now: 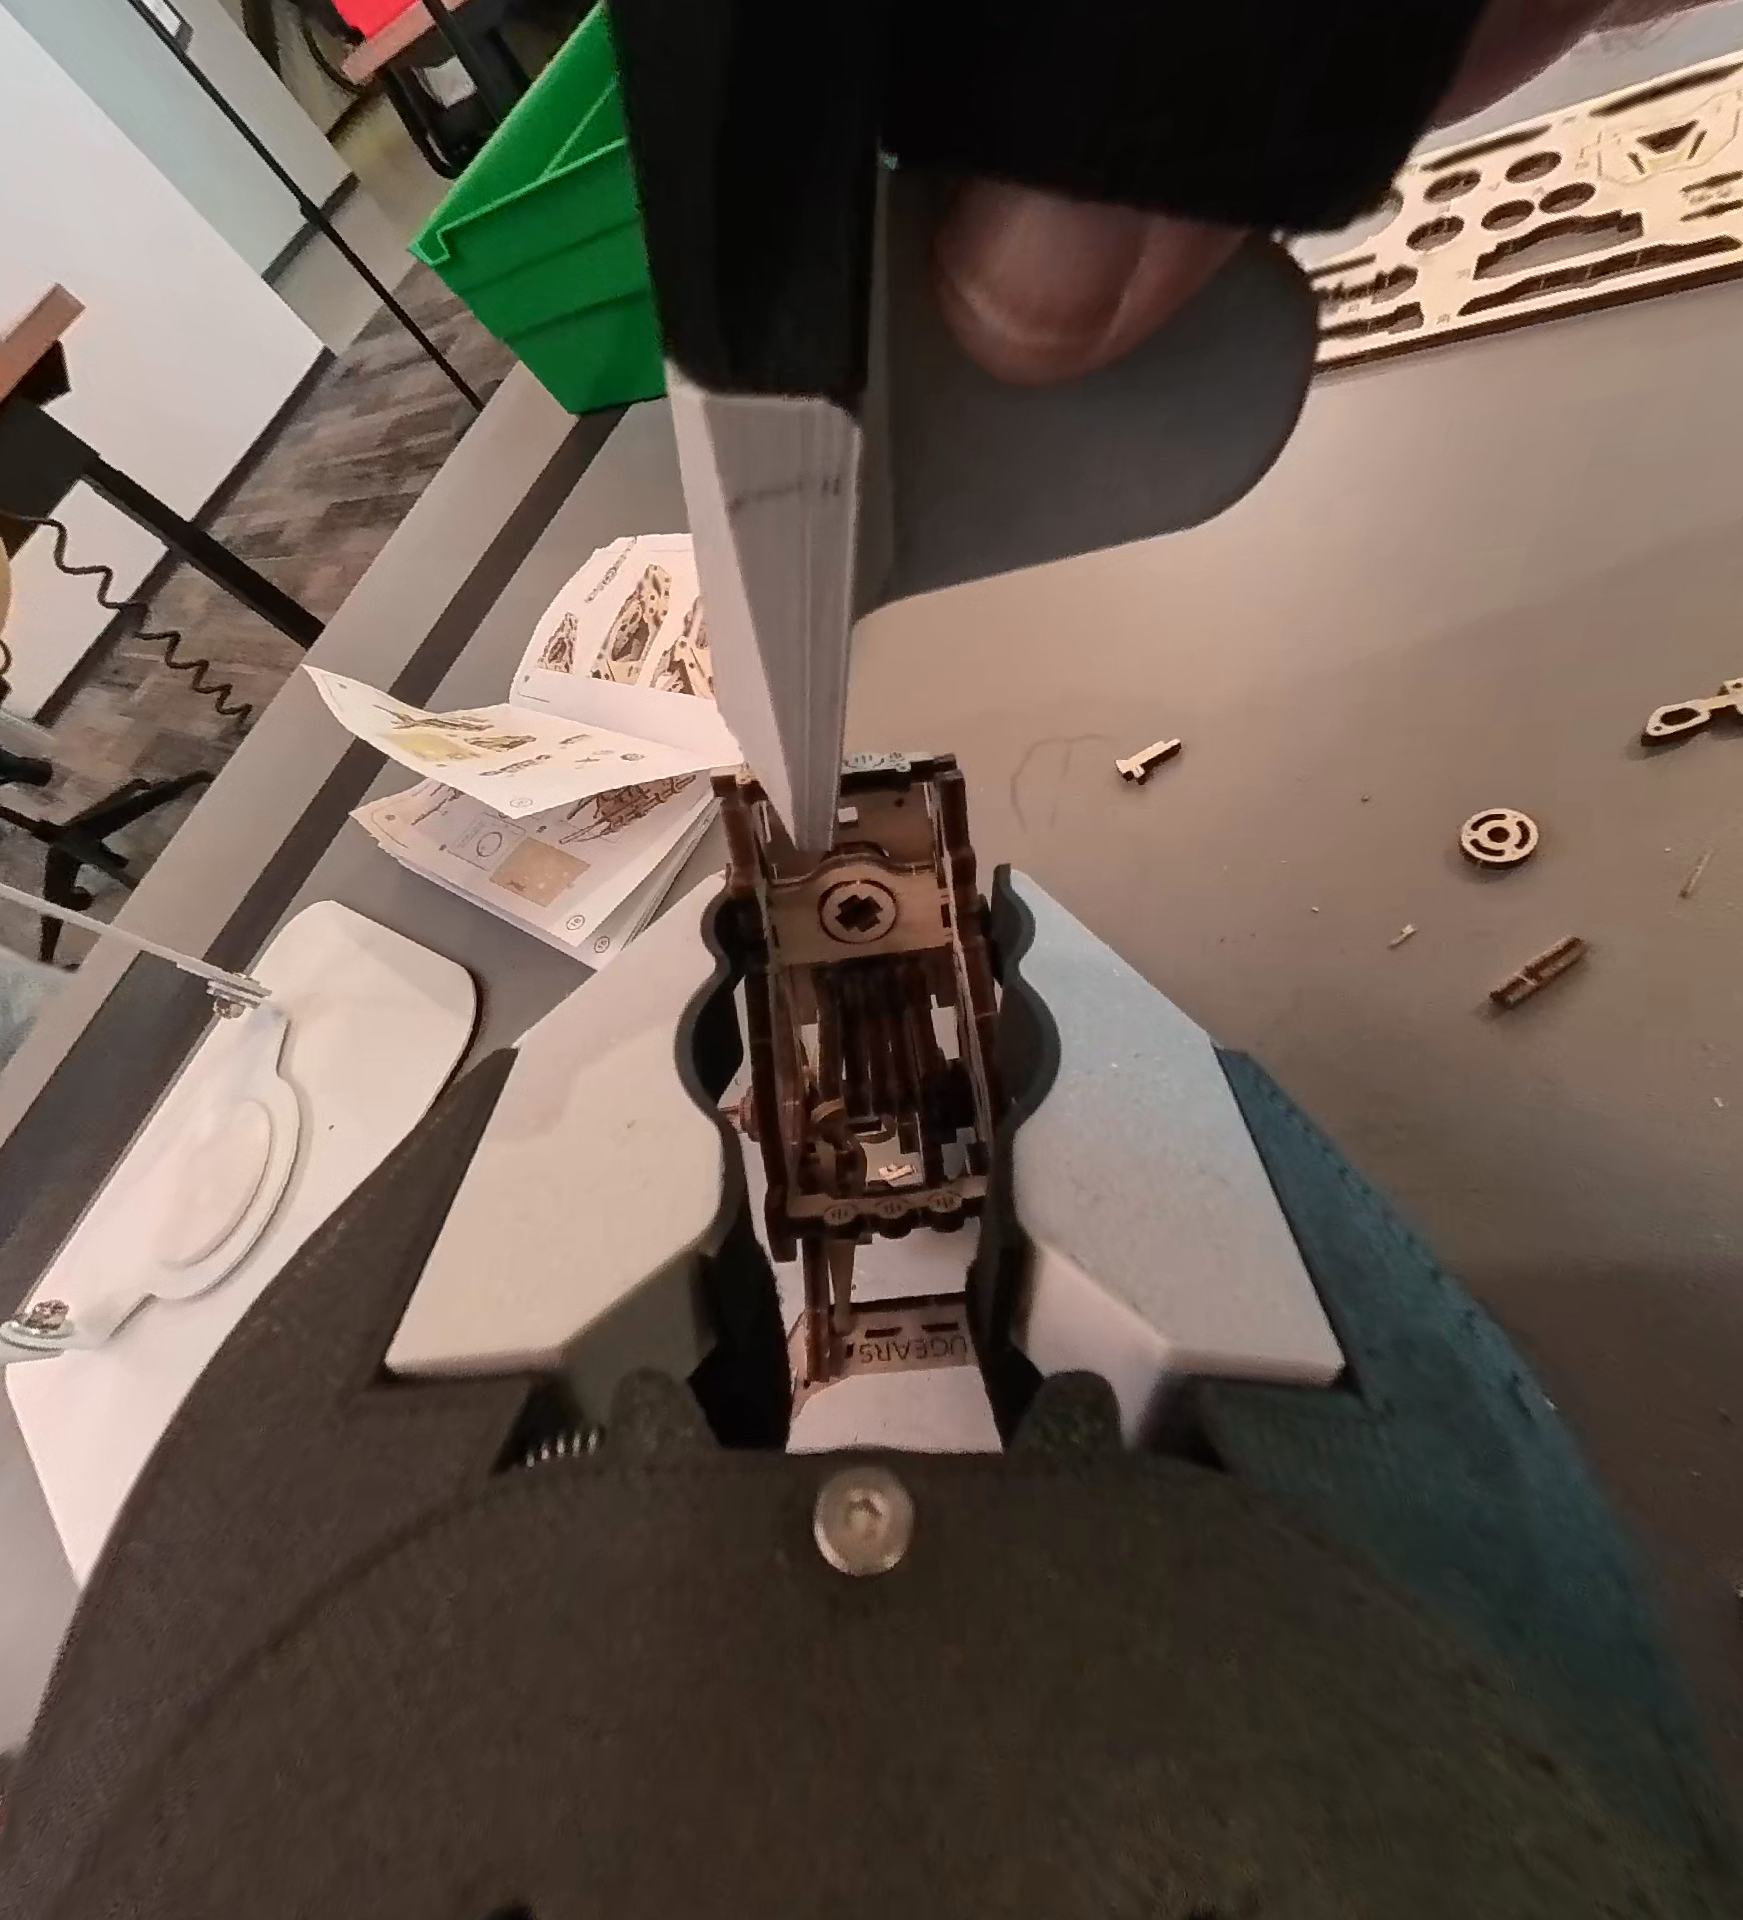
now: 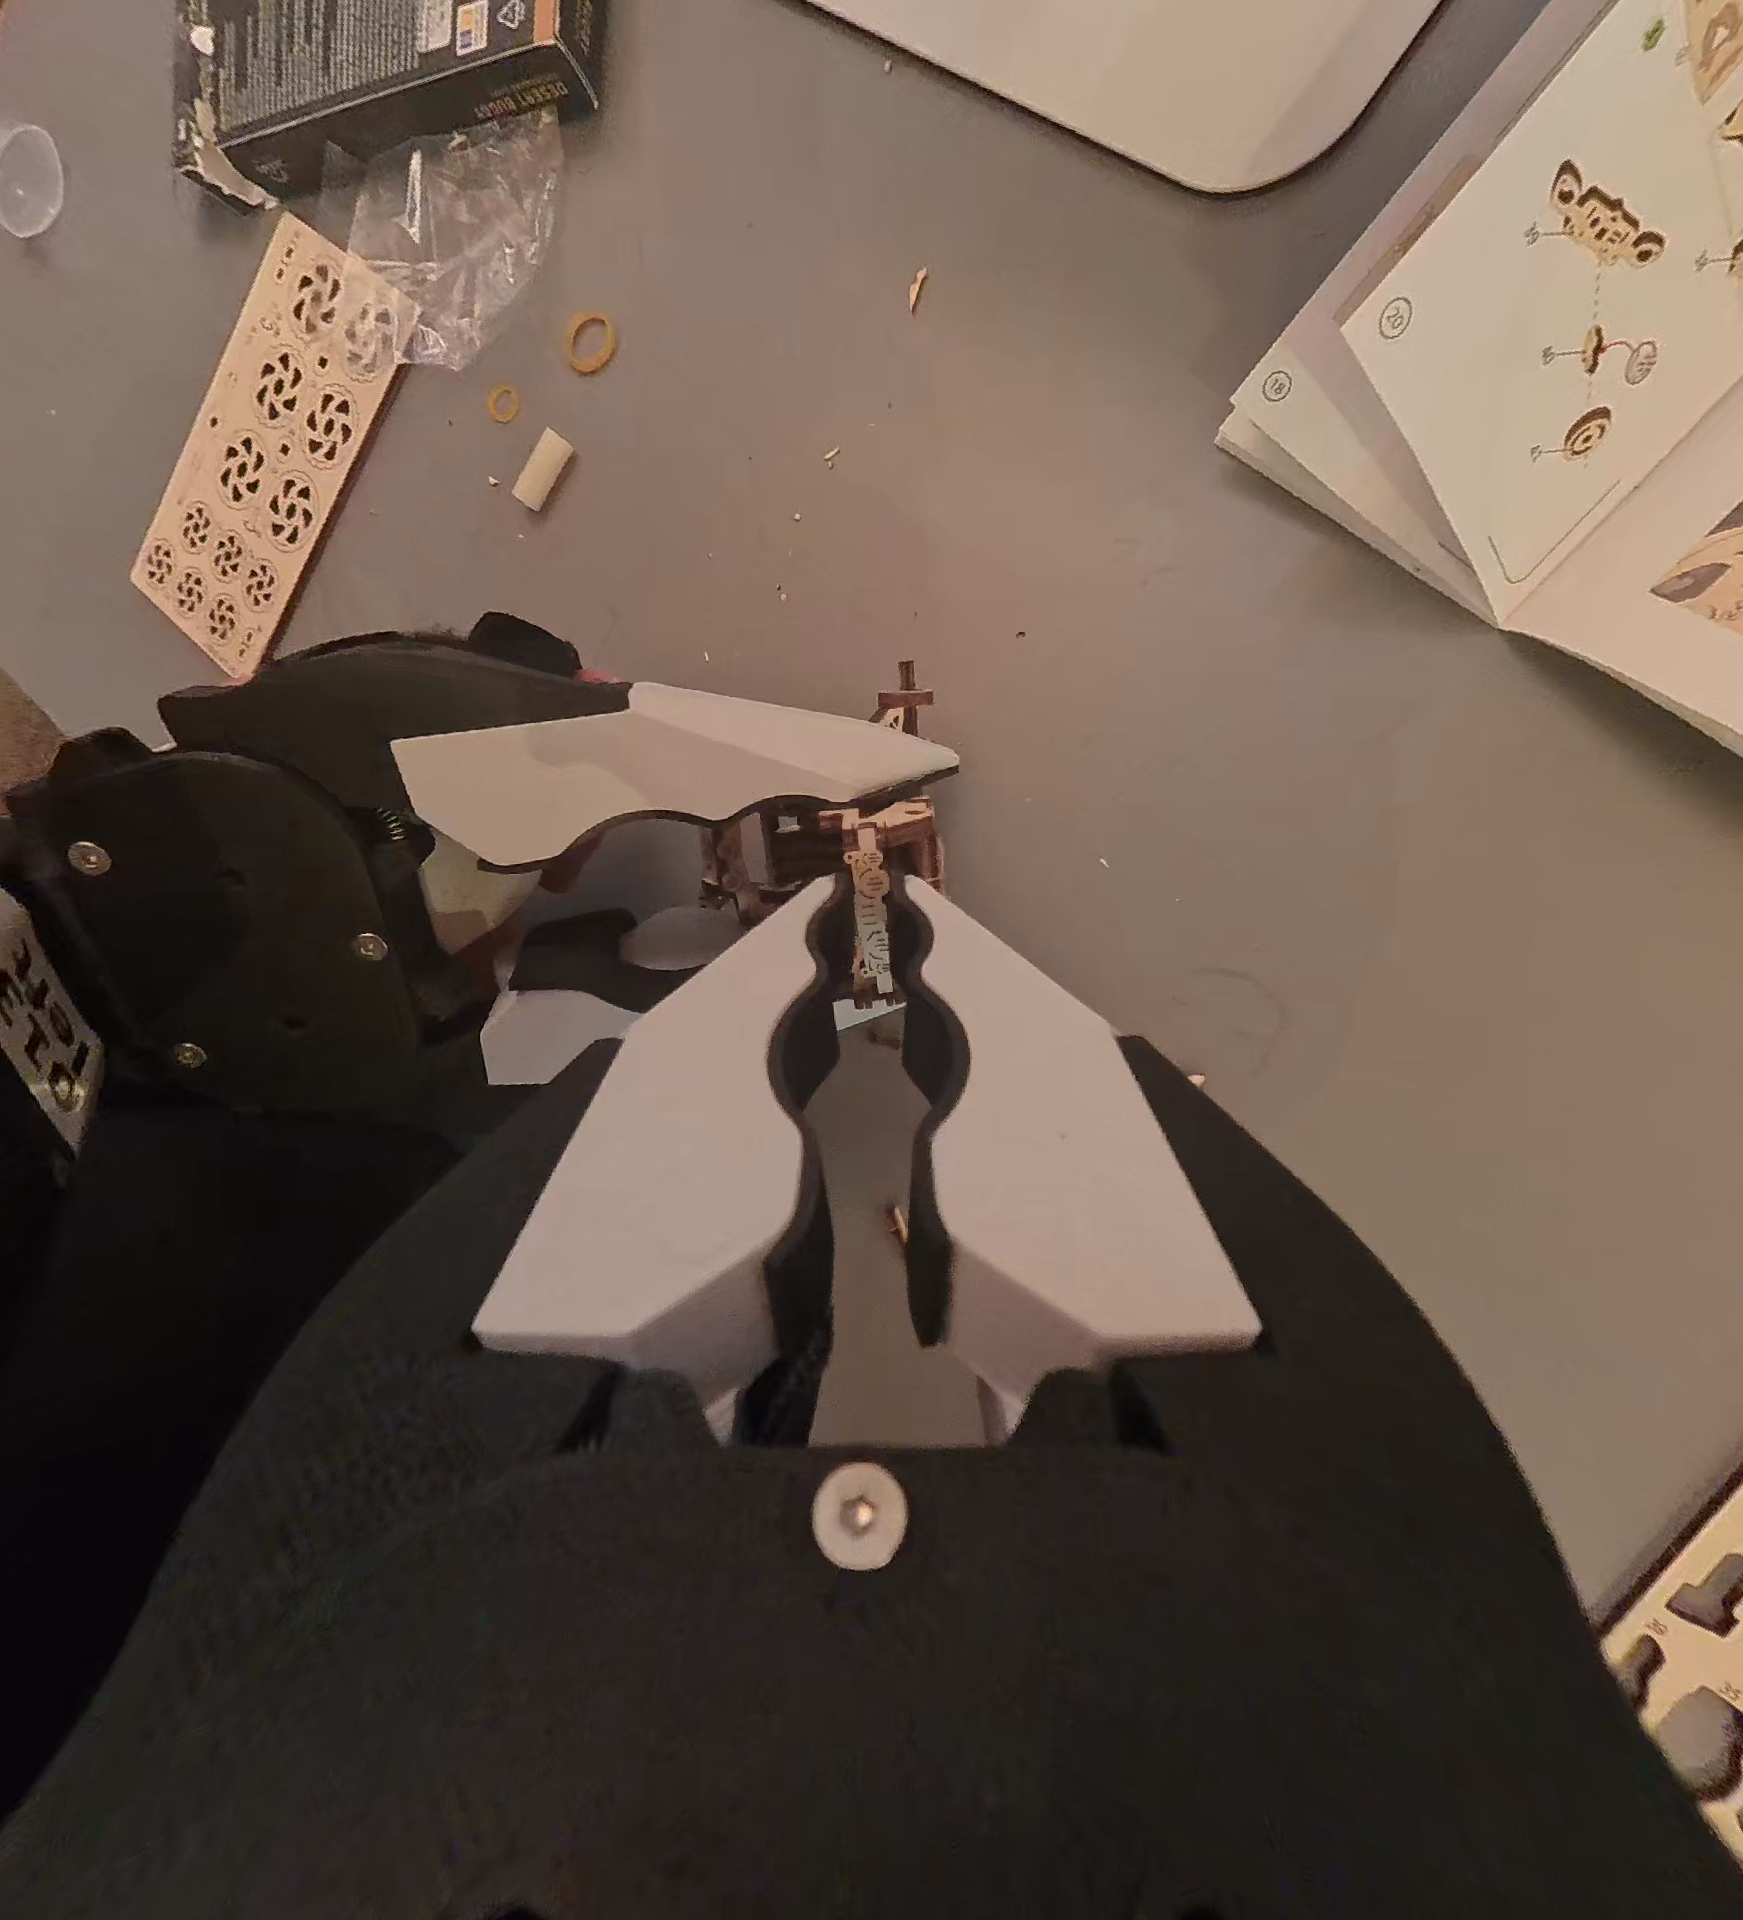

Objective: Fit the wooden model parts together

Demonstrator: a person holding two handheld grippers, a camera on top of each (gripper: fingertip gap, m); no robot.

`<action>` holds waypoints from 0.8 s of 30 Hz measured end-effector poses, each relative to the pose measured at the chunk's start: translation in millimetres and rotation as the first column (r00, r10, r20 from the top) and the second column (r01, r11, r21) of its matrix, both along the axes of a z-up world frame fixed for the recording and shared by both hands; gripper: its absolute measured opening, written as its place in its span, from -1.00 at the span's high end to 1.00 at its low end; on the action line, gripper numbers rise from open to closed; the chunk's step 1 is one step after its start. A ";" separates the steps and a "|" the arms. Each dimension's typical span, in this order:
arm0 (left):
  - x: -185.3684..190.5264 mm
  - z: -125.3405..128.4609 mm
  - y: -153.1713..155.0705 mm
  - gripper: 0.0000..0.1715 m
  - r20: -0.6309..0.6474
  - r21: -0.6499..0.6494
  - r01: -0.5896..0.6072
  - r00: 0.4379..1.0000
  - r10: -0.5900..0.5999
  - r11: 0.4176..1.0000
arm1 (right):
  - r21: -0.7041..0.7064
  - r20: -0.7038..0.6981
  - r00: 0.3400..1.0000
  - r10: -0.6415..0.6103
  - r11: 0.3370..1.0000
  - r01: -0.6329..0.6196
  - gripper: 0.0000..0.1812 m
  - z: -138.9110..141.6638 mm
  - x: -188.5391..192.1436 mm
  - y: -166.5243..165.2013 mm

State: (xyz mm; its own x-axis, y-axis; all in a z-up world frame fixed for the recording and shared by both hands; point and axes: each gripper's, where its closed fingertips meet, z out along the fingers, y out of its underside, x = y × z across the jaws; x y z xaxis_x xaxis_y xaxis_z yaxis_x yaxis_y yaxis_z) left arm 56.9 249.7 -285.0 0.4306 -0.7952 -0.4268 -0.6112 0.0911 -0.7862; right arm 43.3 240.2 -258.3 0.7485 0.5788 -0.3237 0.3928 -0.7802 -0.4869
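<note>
In the left wrist view my left gripper (image 1: 862, 935) is shut on a brown wooden model frame (image 1: 862, 1039), clamped by its two sides above the grey table (image 1: 1366, 1091). My right gripper (image 1: 810, 821) comes down from above, its white fingers (image 1: 784, 623) closed into a wedge whose tip touches the frame's top. In the right wrist view my right gripper (image 2: 869, 904) is shut on a thin wooden strip part (image 2: 871, 935), set against the model frame (image 2: 825, 842). The left gripper (image 2: 680, 769) holds the frame from the left. How the strip sits in the frame is hidden.
An open instruction booklet (image 1: 576, 790) (image 2: 1573, 364) lies beside the model. Punched wooden sheets (image 1: 1573, 208) (image 2: 264, 436), loose wooden pieces (image 1: 1495, 836), rubber rings (image 2: 588, 343), a black box (image 2: 379, 83), a green bin (image 1: 545, 239) and a white tray (image 1: 223, 1091) lie around the table. Left and right tips are no more than a few centimetres apart.
</note>
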 end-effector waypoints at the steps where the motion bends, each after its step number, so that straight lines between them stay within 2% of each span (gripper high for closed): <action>1: 0.1 0.0 -0.3 0.50 -0.005 0.006 -0.001 1.000 0.001 1.000 | 0.007 0.011 1.000 -0.001 1.000 0.001 0.96 -0.1 0.5 -0.5; 14: 3.0 1.1 -1.6 0.51 -0.017 0.038 0.000 1.000 0.001 0.999 | 0.024 0.086 0.996 0.007 1.000 -0.009 0.96 -0.5 6.1 -3.8; 18: 4.5 1.3 -2.1 0.52 -0.021 0.042 0.002 1.000 -0.001 0.999 | 0.046 0.156 0.987 0.031 0.998 -0.039 0.95 -1.2 9.2 -4.5; 24: 5.1 0.8 -1.3 0.52 -0.012 0.028 0.005 1.000 -0.004 1.000 | 0.033 0.158 0.986 0.045 0.998 -0.051 0.95 -2.1 10.3 -4.1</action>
State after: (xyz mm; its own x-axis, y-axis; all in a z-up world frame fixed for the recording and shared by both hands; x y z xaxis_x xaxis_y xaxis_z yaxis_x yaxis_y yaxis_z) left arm 62.0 248.4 -284.2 0.4218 -0.7847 -0.4542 -0.6200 0.1160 -0.7760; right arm 53.6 236.2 -260.4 0.7595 0.6246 -0.1818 0.5032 -0.7412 -0.4443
